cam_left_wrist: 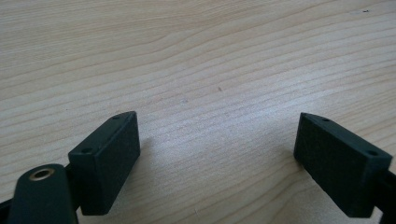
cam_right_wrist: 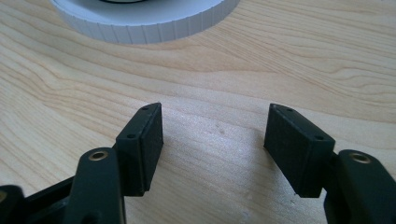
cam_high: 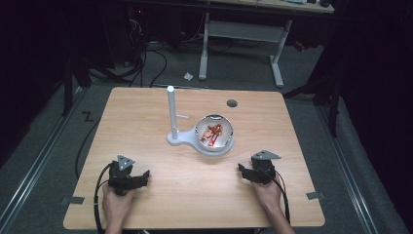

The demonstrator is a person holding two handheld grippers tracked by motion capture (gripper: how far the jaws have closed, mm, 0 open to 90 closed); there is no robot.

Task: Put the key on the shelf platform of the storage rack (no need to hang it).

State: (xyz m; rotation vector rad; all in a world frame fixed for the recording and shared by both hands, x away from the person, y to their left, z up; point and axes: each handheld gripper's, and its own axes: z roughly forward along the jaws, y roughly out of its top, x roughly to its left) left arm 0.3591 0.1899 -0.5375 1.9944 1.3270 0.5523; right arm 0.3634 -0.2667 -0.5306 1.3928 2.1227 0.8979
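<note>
A white stand (cam_high: pixel 195 141) sits mid-table, with an upright white post (cam_high: pixel 172 111) on its left and a bowl (cam_high: pixel 214 132) holding red and orange pieces on its right. My left gripper (cam_high: pixel 143 174) rests low at the front left, held by a hand; its jaws stand wide apart over bare wood (cam_left_wrist: pixel 217 140), nothing between them. At the front right my right gripper (cam_high: pixel 241 168) is open too (cam_right_wrist: pixel 214 144), empty, with the stand's ribbed white rim (cam_right_wrist: pixel 144 25) just ahead of it.
The wooden table (cam_high: pixel 146 112) has a round cable hole (cam_high: pixel 232 103) at the back right. Black cables trail from both grippers off the front edge. Beyond the table stand a white desk frame (cam_high: pixel 241 34) and floor cables.
</note>
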